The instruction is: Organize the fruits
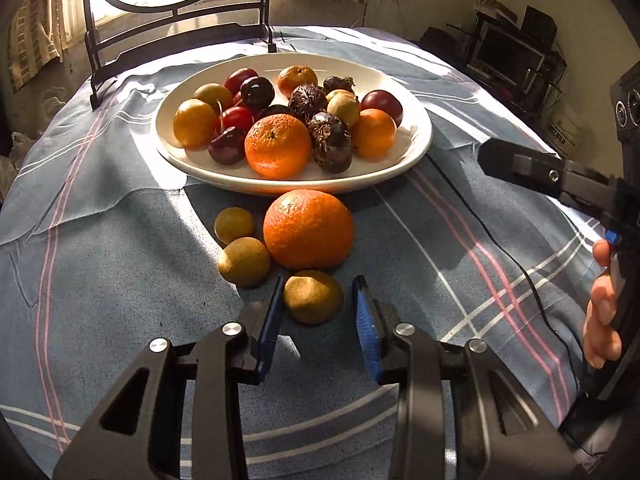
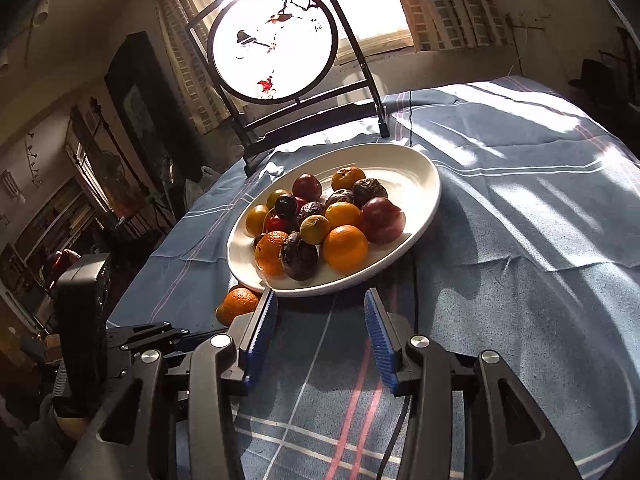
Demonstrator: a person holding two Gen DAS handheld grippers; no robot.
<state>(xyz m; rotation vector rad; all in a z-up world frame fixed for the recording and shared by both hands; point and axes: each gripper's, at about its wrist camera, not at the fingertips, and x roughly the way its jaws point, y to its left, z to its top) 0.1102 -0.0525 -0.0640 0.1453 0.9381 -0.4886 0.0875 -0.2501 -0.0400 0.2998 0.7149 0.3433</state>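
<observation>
A white plate (image 1: 416,148) holds several mixed fruits: oranges, cherries, dark passion fruits and small yellow-green fruits. On the cloth in front of it lie a big orange (image 1: 308,229) and three small yellow-green fruits (image 1: 234,225) (image 1: 244,261) (image 1: 313,297). My left gripper (image 1: 317,303) is open, its blue pads on either side of the nearest small fruit without touching it. My right gripper (image 2: 320,314) is open and empty, hovering just before the plate (image 2: 424,176) rim. The big orange (image 2: 240,302) shows at its left. The right gripper body also shows in the left wrist view (image 1: 532,168).
The table has a blue plaid cloth (image 1: 120,280). A round painted screen on a black stand (image 2: 274,44) stands behind the plate. A black cable (image 1: 516,264) runs across the cloth at the right. My hand (image 1: 602,304) holds the right gripper.
</observation>
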